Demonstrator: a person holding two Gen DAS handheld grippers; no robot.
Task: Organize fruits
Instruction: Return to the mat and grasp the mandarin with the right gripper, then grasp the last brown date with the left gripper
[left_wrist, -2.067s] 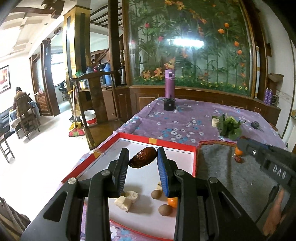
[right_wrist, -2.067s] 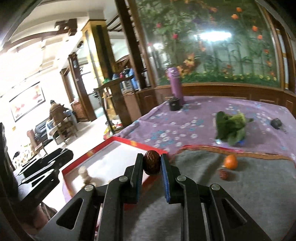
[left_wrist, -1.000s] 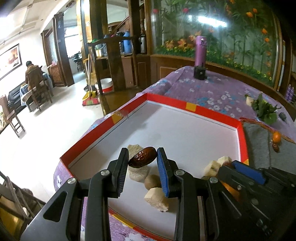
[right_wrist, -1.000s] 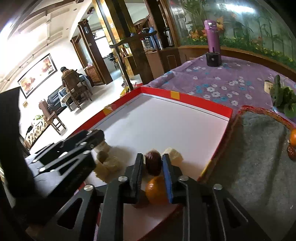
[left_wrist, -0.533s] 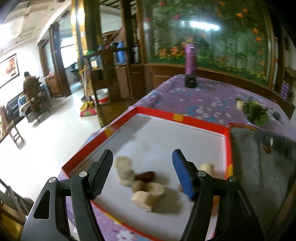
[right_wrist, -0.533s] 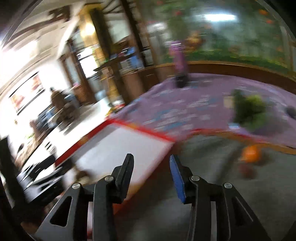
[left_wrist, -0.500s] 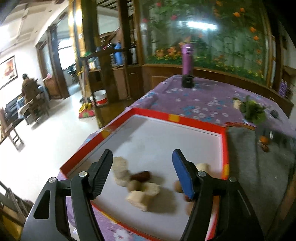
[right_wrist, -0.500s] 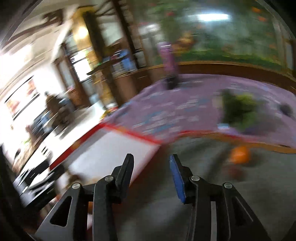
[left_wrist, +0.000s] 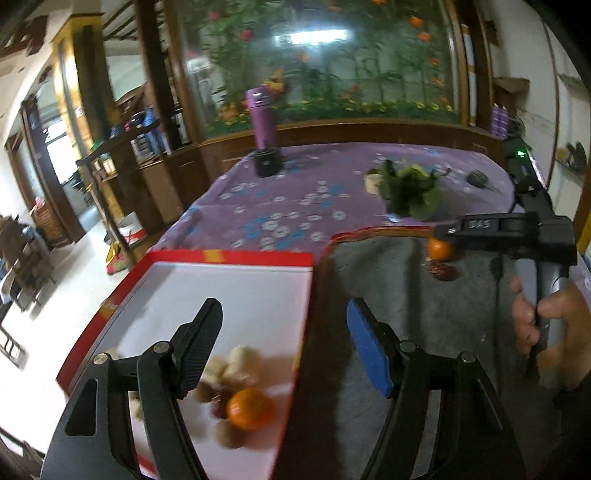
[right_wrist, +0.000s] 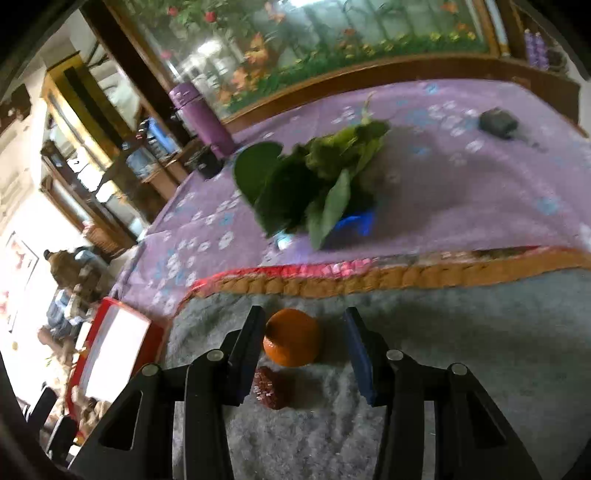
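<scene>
One leafy bunch (right_wrist: 314, 184) lies beyond the orange (right_wrist: 291, 336) on the mat (right_wrist: 461, 332).

Fuzzy grey mat (right_wrist: 461, 325), printed purple tablecloth (right_wrist: 461, 192), wrinkled red date (right_wrist: 269, 388).

A: Left wrist view?
B: Looks down-forward over tray (left_wrist: 236, 258) edge and grey mat (left_wrist: 406, 280).
A: Right?
B: Lower, close over mat (right_wrist: 480, 332); both share orange (left_wrist: 439, 249) (right_wrist: 291, 338), greens (left_wrist: 412, 192) (right_wrist: 314, 177).
</scene>
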